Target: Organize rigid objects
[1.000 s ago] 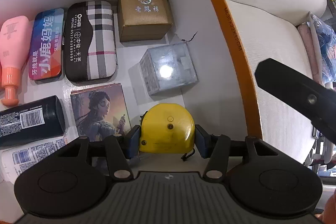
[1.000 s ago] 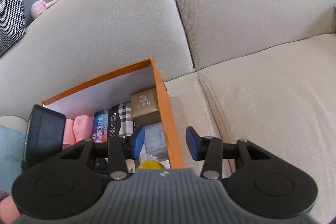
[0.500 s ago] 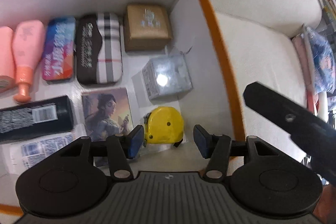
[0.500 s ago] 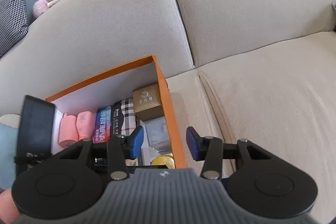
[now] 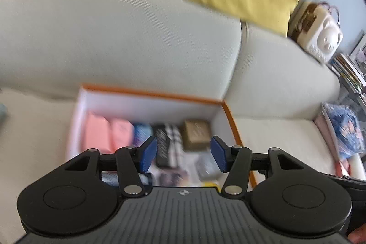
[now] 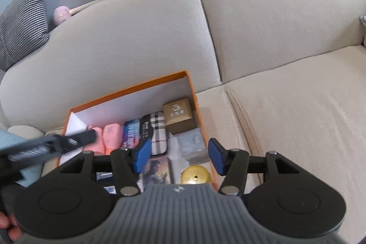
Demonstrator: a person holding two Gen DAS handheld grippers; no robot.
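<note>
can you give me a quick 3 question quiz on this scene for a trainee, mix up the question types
1. True or false: the yellow tape measure lies inside the orange box.
2. Multiple choice: what does the left gripper hold? A) the brown gift box B) the plaid case C) nothing
3. Fill in: the brown gift box sits in the box's far ____ corner, as the right wrist view shows it.

Key
1. True; it rests near the box's right wall, close to the right gripper.
2. C; its jaws stand apart with nothing between them.
3. right; the plaid case lies just left of it.
</note>
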